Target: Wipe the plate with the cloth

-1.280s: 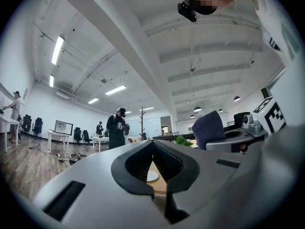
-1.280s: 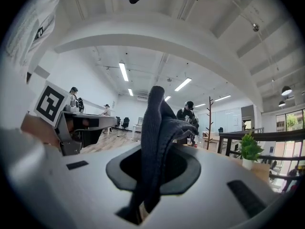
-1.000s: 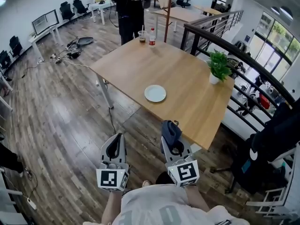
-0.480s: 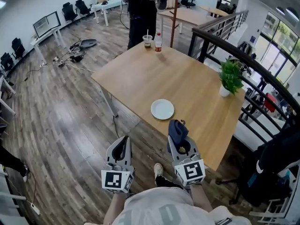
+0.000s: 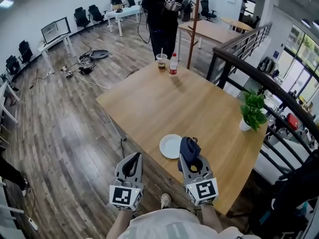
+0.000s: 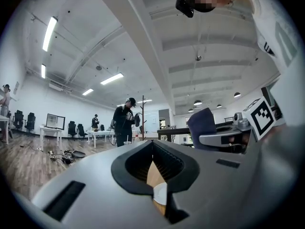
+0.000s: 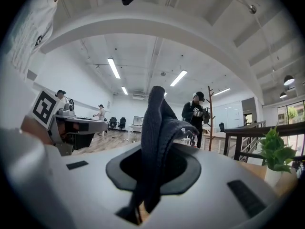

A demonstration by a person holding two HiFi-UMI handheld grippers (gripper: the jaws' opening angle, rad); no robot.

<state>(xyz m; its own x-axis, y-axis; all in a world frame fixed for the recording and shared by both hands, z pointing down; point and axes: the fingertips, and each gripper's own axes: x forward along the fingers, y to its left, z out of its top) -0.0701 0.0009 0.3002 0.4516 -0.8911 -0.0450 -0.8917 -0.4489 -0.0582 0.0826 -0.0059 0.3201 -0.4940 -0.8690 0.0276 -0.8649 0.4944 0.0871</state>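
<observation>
A round white plate [image 5: 171, 146] lies near the front edge of the wooden table [image 5: 149, 101]. My right gripper [image 5: 190, 156] is shut on a dark blue cloth [image 5: 189, 147], which bunches up over its tip just right of the plate. In the right gripper view the cloth [image 7: 158, 128] stands up between the jaws and hides much of what lies ahead. My left gripper [image 5: 131, 162] is shut and holds nothing. It hangs over the floor, short of the table's front edge. Through its jaws a sliver of the plate [image 6: 160, 193] shows.
A person in black [image 5: 162, 9] stands at the table's far end, by a cup [image 5: 161, 61] and a red-labelled bottle [image 5: 173, 63]. A potted plant [image 5: 252, 112] sits at the right edge. A black railing [image 5: 259, 78] runs along the right; cables [image 5: 82, 66] lie on the floor.
Both grippers have moved forward toward the table. The plate and the table's front edge now lie much closer, with the cloth beside the plate.
</observation>
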